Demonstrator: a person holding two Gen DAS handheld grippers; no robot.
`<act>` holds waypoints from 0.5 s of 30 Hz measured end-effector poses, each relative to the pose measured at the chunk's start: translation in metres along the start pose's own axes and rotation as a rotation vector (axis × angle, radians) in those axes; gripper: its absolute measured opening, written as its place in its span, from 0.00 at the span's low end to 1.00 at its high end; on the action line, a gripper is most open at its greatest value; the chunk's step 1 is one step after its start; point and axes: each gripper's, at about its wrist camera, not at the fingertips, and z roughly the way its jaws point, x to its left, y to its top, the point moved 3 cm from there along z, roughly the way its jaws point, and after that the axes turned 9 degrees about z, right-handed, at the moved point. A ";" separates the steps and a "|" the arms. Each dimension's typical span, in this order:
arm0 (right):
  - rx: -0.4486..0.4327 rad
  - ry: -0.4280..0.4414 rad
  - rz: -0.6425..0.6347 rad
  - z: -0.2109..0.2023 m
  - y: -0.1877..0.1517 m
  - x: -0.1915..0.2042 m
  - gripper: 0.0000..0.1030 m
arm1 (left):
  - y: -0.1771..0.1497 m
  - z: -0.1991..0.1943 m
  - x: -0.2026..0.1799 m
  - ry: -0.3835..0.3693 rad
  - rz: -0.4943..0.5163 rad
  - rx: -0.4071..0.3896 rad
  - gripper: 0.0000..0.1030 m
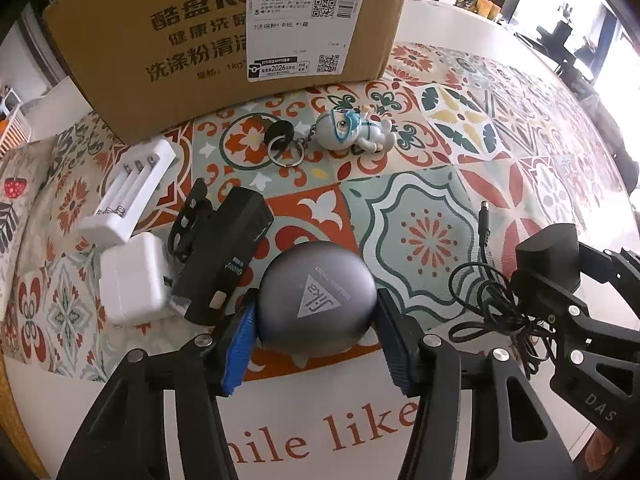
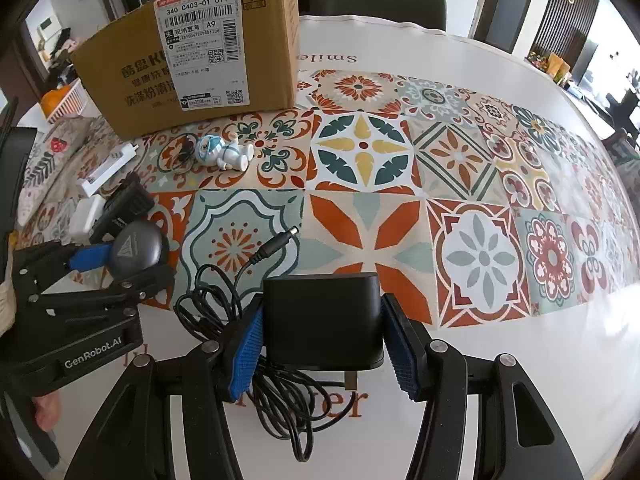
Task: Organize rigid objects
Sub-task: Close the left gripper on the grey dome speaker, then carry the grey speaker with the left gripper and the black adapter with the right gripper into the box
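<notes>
Left gripper [image 1: 316,316] pinches the round grey case [image 1: 318,300], marked "Jika"; your right gripper [image 2: 322,340] clamps the black power adapter [image 2: 324,316], its cord [image 2: 224,304] trailing. Both sit on the tablecloth [image 2: 480,152]. Nothing looks boxed yet: keychain figure [image 1: 354,128], battery charger [image 1: 128,192], white plug [image 1: 134,280], black light [image 1: 228,248] remain. Cardboard box [image 2: 192,64] label reads "A9".

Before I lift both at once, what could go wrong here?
The cable of the adapter in the right gripper trails loose and may drag or snag. The round case in the left gripper is smooth and domed, so the pads could slip off. The black light lies close beside the case and might get nudged.
</notes>
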 end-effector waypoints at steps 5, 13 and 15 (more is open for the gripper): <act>0.000 0.003 0.002 -0.002 -0.001 0.001 0.55 | -0.004 -0.005 0.001 -0.035 -0.007 -0.008 0.54; -0.023 0.001 0.014 -0.019 -0.004 0.004 0.55 | -0.016 -0.029 0.002 -0.035 -0.004 -0.054 0.53; -0.029 0.003 0.017 -0.023 -0.004 0.004 0.55 | -0.017 -0.037 0.003 -0.037 -0.006 -0.067 0.53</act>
